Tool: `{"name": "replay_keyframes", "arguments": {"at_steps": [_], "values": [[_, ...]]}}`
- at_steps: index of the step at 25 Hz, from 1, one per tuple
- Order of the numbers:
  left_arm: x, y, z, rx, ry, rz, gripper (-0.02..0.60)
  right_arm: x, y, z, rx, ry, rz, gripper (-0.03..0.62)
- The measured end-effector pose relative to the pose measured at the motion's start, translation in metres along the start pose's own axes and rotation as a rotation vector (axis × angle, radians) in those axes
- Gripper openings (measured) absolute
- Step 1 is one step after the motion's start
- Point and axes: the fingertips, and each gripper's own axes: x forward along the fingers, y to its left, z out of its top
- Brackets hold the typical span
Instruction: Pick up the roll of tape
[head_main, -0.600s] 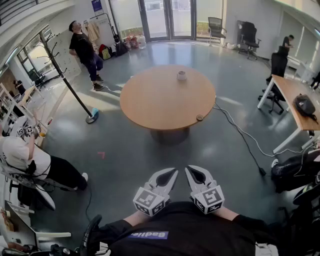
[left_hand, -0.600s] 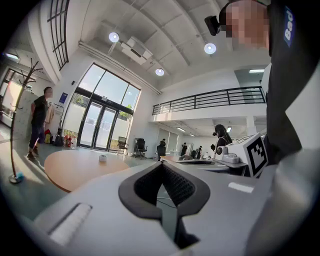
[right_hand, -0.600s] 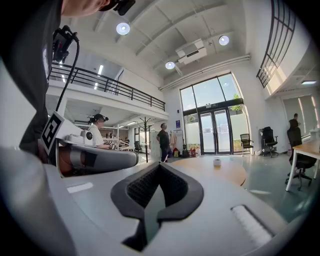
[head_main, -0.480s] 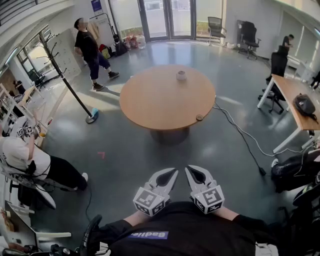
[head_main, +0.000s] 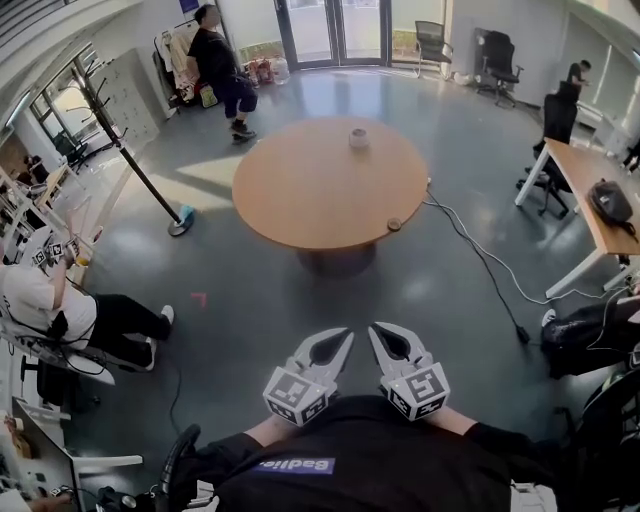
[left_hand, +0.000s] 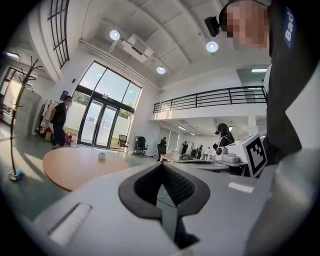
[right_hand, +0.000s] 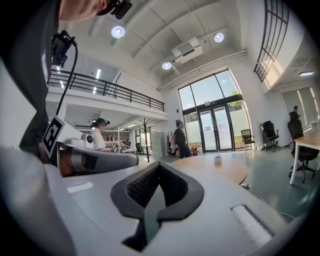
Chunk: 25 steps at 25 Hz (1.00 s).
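- Left tool (head_main: 346, 335) and right tool (head_main: 375, 330): both closed, empty, held level side by side, well short of the table (head_main: 300, 205).
- Roll of tape (head_main: 359, 138): near the table's far edge.

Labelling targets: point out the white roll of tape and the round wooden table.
white roll of tape (head_main: 358, 138), head view, its top
round wooden table (head_main: 310, 195), head view, bare middle of top

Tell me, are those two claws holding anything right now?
Nothing is held. The left gripper and right gripper are both shut and empty; the roll of tape sits away on the round table.
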Motion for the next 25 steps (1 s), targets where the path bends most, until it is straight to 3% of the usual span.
{"name": "replay_keyframes", "arguments": {"at_steps": [17, 25], "values": [[0.092, -0.046, -0.012, 0.021, 0.048, 0.04, 0.019, -0.041, -0.099, -0.01, 0.058, -0.01, 0.036, 0.002], [0.128, -0.004, -0.011, 0.009, 0.038, -0.005, 0.018, -0.006, -0.138, -0.015, 0.064, 0.009, -0.02, 0.002]]}}
